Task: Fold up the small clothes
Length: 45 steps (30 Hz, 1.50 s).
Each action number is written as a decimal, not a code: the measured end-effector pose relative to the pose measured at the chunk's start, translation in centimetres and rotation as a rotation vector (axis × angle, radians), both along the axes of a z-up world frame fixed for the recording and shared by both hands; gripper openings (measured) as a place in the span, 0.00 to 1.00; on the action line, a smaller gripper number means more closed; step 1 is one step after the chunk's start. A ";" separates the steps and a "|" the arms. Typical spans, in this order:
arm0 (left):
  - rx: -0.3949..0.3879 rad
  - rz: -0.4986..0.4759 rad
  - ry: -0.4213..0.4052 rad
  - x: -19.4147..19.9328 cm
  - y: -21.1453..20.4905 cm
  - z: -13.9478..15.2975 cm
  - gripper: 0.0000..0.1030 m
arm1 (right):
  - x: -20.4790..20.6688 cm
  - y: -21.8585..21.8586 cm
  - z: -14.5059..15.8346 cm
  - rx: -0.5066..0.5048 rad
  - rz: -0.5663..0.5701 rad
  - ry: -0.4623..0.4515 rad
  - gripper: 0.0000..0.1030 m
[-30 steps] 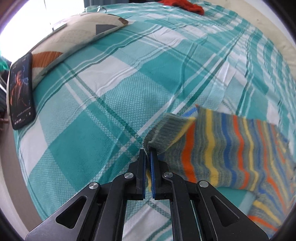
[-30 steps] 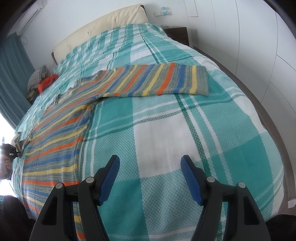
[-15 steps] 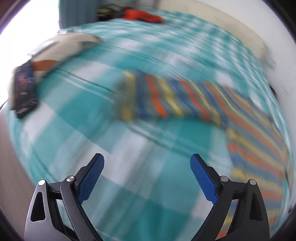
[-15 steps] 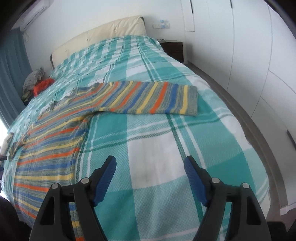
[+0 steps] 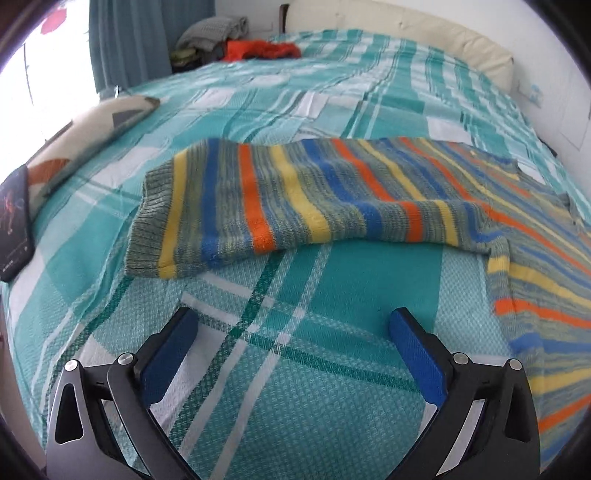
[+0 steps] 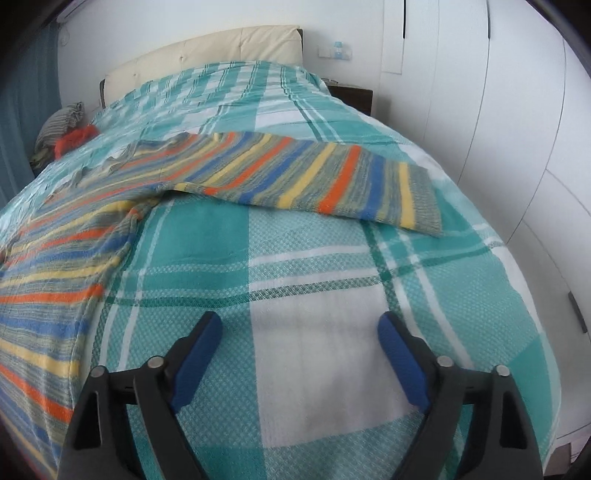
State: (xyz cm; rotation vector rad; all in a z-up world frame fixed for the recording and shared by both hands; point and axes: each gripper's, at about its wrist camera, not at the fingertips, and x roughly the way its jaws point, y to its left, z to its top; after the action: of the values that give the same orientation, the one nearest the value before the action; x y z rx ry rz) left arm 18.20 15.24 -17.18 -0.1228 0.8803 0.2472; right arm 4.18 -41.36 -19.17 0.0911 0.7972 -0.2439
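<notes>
Left gripper [image 5: 291,325]: blue-padded jaws opening, spread wide, with nothing between them; only the teal-and-white checked bedspread [image 5: 325,387] lies beneath. Ahead of the fingertips, apart from them, lies one sleeve of the striped sweater [image 5: 280,199], banded in orange, yellow, blue and grey-green, with its ribbed cuff toward the left of this view. The sleeve runs rightward into the sweater's body, which spreads flat along the right edge of the view.

Right gripper [image 6: 299,328]: blue-padded jaws opening, wide apart and empty, over a white square of the bedspread [image 6: 314,325]. The sweater's other sleeve [image 6: 332,181] lies flat farther up the bed, cuff toward the right; the body [image 6: 55,280] covers the left part of this view.

Surroundings, left wrist view: a patterned cushion [image 5: 88,136] at the left edge of the bed, and beside it a dark phone [image 5: 14,221] with a lit screen; its small text cannot be read. An orange-red garment [image 5: 262,50] lies near the head of the bed, next to a pile of grey and green textiles [image 5: 207,35]. A cream headboard [image 5: 399,33] closes the far end. No label or brand is legible on the sweater.
</notes>
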 end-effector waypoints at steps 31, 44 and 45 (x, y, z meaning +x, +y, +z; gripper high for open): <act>-0.018 -0.012 -0.023 -0.4 0.2 -0.3 1.00 | 0.1 -0.2 -0.2 0.061 0.029 -0.020 0.94; -0.018 -0.012 -0.023 -0.4 0.1 -0.3 1.00 | 0.1 -0.2 -0.3 0.057 0.028 -0.020 0.94; -0.018 -0.012 -0.023 -0.4 0.2 -0.3 1.00 | 0.1 -0.2 -0.3 0.057 0.028 -0.020 0.94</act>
State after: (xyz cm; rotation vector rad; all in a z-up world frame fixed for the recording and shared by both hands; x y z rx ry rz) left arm 17.82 15.41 -17.48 -0.1367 0.8606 0.2265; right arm 4.24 -41.57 -19.43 0.1361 0.7856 -0.1933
